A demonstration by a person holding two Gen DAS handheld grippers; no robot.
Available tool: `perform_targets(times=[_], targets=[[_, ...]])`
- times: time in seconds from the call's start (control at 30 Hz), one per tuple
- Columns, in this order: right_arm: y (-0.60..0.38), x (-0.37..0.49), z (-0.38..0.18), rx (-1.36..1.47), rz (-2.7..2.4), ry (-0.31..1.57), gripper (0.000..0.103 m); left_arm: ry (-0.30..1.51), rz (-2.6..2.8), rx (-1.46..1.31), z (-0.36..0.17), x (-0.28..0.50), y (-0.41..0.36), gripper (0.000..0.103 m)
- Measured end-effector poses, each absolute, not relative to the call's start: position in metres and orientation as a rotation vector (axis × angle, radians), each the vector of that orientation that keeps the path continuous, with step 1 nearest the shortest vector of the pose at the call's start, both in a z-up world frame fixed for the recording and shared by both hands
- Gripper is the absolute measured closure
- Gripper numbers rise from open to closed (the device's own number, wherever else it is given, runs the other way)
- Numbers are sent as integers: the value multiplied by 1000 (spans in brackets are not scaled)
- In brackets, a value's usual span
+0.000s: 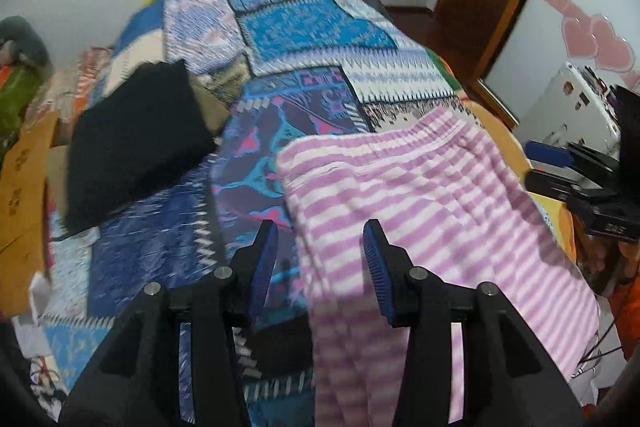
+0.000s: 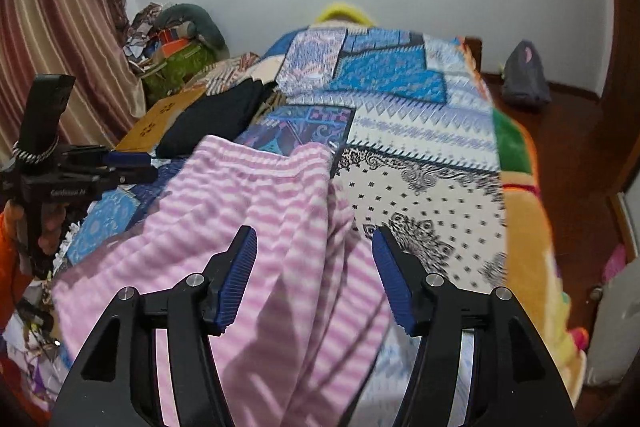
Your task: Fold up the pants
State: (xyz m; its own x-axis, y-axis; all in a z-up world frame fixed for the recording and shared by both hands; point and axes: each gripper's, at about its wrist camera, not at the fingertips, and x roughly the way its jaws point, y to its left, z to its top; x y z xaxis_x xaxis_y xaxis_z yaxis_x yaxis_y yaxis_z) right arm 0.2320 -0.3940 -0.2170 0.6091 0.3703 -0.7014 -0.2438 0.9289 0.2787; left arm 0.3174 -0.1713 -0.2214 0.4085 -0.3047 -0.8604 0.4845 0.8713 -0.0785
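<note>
Pink and white striped pants (image 1: 420, 203) lie spread on a patchwork bedspread (image 1: 320, 39), waistband toward the far side. My left gripper (image 1: 320, 239) is open and empty, hovering over the pants' left edge. In the right wrist view the pants (image 2: 256, 211) lie under my right gripper (image 2: 314, 247), which is open and empty above their right edge. The left gripper also shows at the left of the right wrist view (image 2: 132, 163), and the right gripper shows at the right of the left wrist view (image 1: 552, 163).
A folded black garment (image 1: 132, 143) lies on the bed to the left of the pants. A cardboard box (image 1: 24, 179) sits beside the bed. A clutter pile (image 2: 176, 43) and a curtain (image 2: 60, 35) stand at the far left. A grey bag (image 2: 524, 71) sits on the floor.
</note>
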Motion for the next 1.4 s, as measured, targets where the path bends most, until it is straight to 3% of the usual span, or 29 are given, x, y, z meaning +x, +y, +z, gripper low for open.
perform_targets(times=[0.1,0.17,0.3,0.37,0.5,0.67,0.73,0.8,0.93,1.07,1.23,1.4], targets=[[-391,250,-236,202,389,900,47,1069,-523,206,-238,331,-180,61],[-388,257,-244,219,414,926,47,1067,-532,209,-243,337,-184,72],[-383,259,-255,223,461,941,75,1049,-551,206,-240,348,-188,92],[-384,256,-252,212,460,913,87,1033,-556,208,-236,351,-190,94],[-386,242,-239,141,391,842,91,997,-544,231,-228,357,-197,96],[-399,242,-253,145,331,902,89,1001,-373,344,-243,372,-196,96],[-407,238,-249,154,301,916,84,1043,-409,261,-240,375,-181,96],[-415,232,-238,156,275,907,73,1036,-436,246,-230,367,-175,96],[-416,219,-206,105,288,845,69,984,-511,264,-202,335,-179,95],[-398,212,-183,82,376,808,59,981,-622,257,-185,301,-193,95],[-350,211,-189,14,511,849,58,1015,-678,293,-195,267,-215,95],[-330,203,-227,-21,561,974,58,1076,-589,397,-239,258,-215,93]])
